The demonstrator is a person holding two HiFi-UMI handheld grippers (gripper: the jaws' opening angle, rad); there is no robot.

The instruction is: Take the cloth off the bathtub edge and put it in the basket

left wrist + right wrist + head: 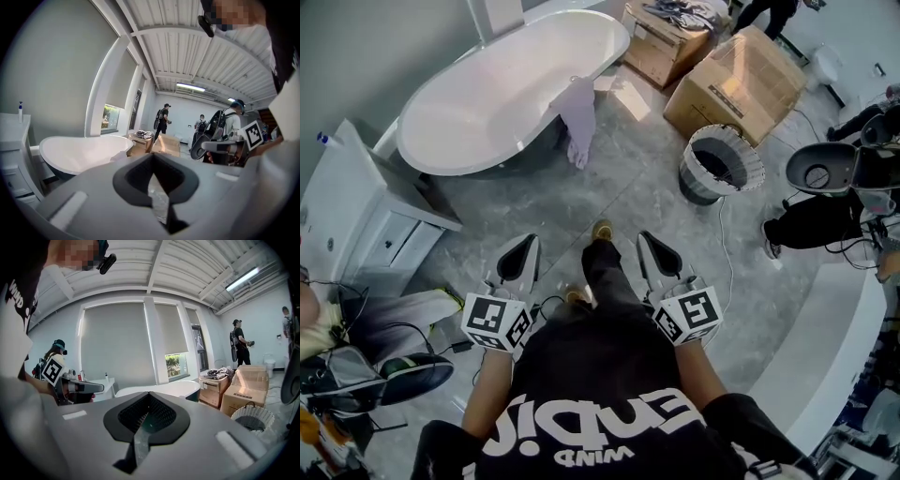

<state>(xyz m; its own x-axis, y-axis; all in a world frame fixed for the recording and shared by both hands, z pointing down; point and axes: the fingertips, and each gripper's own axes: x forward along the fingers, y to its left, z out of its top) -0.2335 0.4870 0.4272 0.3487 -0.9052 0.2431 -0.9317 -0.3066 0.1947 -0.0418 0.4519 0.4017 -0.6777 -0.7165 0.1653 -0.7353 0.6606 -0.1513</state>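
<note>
The left gripper [528, 244] and right gripper [647, 240] hover near the waist, jaws closed and empty, likely because the cloth [578, 120] hangs far ahead on the tub [487, 103] rim, left of the basket [752, 161].

Far off on my right a large cardboard box [748, 82] sits on the grey marbled floor [619, 202], and just left of it a lower wooden crate [661, 47] carries a heap of dark clothes [684, 11]. On my left stands a white cabinet [356, 211] with a small bottle [328, 141] upright at the far corner of its top. At the far end of the room a person in black [240, 347] stands behind the boxes, and a long ceiling lamp [191, 87] glows overhead.
</note>
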